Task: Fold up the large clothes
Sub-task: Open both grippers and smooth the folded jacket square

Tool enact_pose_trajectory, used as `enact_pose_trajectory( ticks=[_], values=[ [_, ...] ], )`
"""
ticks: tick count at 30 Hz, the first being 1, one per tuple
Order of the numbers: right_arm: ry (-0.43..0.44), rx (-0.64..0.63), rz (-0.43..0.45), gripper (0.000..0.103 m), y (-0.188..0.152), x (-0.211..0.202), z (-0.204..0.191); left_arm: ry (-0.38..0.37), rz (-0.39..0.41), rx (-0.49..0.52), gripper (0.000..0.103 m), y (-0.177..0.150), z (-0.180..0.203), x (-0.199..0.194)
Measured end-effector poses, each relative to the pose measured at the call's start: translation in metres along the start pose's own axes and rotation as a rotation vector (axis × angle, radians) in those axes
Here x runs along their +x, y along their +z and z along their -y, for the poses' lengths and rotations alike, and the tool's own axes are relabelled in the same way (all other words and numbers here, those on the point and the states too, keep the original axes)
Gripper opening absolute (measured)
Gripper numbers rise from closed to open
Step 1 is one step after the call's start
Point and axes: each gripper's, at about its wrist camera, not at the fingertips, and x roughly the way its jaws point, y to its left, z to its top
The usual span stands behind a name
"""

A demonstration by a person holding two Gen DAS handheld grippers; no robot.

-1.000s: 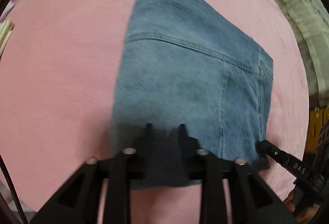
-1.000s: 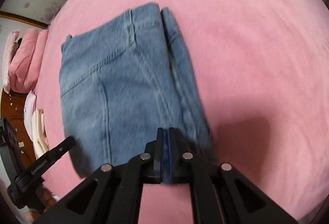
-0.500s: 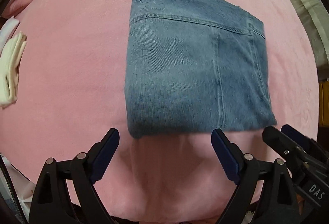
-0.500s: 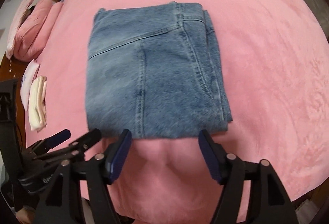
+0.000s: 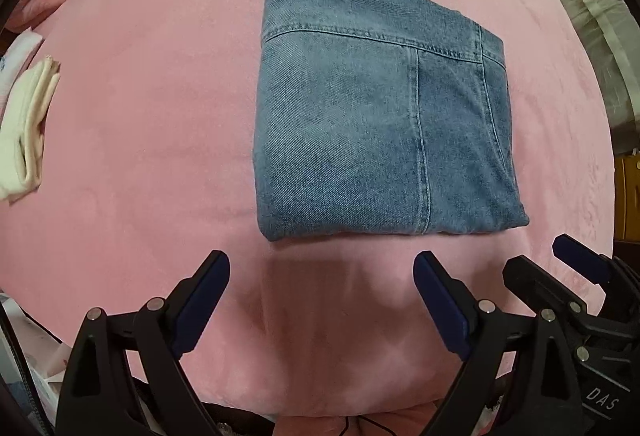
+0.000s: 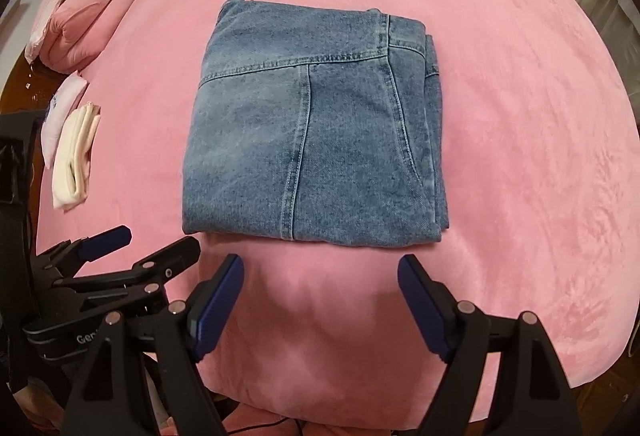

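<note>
Fingers of the left gripper (image 5: 322, 300) spread; the right gripper (image 6: 320, 300) opening, both empty, just near of the folded jeans (image 6: 316, 128).

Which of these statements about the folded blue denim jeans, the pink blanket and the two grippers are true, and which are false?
1. The folded blue denim jeans lie flat on the pink plush blanket. True.
2. The right gripper clamps the jeans' edge. False: nothing is between its jaws, which are opening, and the jeans lie beyond them.
3. The left gripper has open jaws and holds nothing. True.
4. A folded cream cloth lies on top of the jeans. False: it lies apart, near the blanket's left edge.
5. The jeans are spread out at full length. False: they are folded into a compact rectangle.
</note>
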Motion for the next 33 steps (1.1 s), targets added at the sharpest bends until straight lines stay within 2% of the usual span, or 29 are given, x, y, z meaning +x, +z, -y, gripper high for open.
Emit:
enact_pose_trajectory(
  ticks=[13, 21, 24, 33],
  values=[
    [0.005, 0.007, 0.005, 0.080, 0.003, -0.002, 0.002, 0.004, 0.012, -0.018, 0.092, 0.004, -0.003, -0.004],
    [0.007, 0.003, -0.007, 0.080, 0.007, 0.002, 0.005, 0.035, 0.026, -0.013, 0.092, 0.010, 0.000, -0.005],
    [0.011, 0.006, -0.012, 0.080, 0.010, 0.005, 0.007, 0.029, 0.020, -0.020, 0.092, 0.014, 0.001, -0.003],
    [0.035, 0.028, -0.055, 0.080, 0.025, 0.031, 0.027, 0.082, 0.021, -0.032, 0.092, 0.040, 0.001, 0.019]
  ],
)
